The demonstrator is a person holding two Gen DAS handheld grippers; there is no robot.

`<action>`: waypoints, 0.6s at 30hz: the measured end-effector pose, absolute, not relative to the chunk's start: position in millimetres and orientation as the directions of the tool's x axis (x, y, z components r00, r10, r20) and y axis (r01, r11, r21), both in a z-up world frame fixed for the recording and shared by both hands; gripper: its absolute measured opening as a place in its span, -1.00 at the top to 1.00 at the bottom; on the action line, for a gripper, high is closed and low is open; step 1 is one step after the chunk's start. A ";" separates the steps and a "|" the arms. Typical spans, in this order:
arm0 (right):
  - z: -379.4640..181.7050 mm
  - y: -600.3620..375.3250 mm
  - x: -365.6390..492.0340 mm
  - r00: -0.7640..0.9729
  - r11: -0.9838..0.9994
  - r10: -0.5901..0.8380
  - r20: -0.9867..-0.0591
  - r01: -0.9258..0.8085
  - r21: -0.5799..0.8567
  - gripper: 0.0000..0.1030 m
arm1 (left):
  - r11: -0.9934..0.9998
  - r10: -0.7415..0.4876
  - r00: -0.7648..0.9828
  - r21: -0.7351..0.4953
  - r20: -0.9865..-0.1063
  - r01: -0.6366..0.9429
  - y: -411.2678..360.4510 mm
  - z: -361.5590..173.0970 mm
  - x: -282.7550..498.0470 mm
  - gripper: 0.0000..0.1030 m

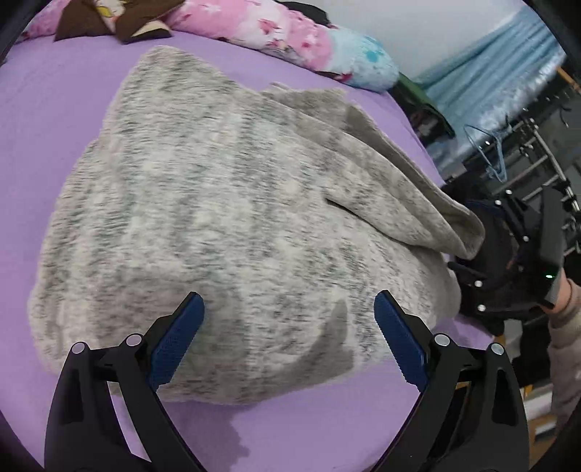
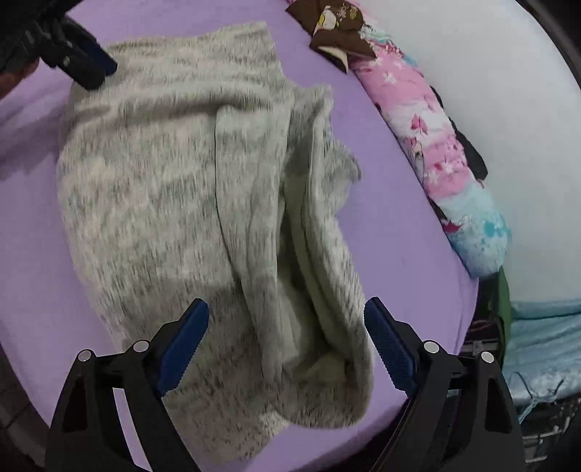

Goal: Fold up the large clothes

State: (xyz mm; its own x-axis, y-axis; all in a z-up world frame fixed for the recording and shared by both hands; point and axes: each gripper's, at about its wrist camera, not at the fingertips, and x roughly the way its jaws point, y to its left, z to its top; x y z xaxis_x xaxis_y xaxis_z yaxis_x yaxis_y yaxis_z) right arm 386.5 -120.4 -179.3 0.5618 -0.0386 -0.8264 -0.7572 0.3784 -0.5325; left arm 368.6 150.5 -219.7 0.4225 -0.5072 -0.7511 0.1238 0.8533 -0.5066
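A large fuzzy grey-and-white garment [image 1: 218,218] lies folded over on the purple bed sheet [image 1: 54,119]. It also shows in the right wrist view [image 2: 163,188], with a rumpled folded part on its right side. My left gripper [image 1: 288,323] is open and empty, hovering over the garment's near edge. My right gripper [image 2: 287,326] is open and empty above the rumpled folded end. The right gripper shows at the right edge of the left wrist view [image 1: 508,261]. The left gripper shows at the top left of the right wrist view [image 2: 83,61].
A pink and blue floral pillow [image 1: 290,40] and a brown cloth [image 1: 109,21] lie along the far side of the bed. A light blue curtain [image 1: 490,72], a metal rack [image 1: 537,163] and a blue hanger [image 1: 490,152] stand beyond the bed's edge.
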 end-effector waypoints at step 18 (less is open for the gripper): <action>-172.6 -168.9 459.1 0.535 0.518 -0.105 -0.838 -0.690 -0.505 0.55 | 0.883 -0.464 0.413 -0.444 -0.784 0.151 128.3 -226.9 383.3 -0.77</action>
State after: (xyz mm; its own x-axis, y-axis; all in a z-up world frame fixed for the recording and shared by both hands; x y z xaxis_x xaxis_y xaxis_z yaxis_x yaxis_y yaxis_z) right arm 459.1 -168.9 -172.6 0.5347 -0.1052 -0.8385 -0.6904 0.5179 -0.5052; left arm 383.3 128.3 -226.9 0.4128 -0.4642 -0.7837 0.1512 0.8834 -0.4436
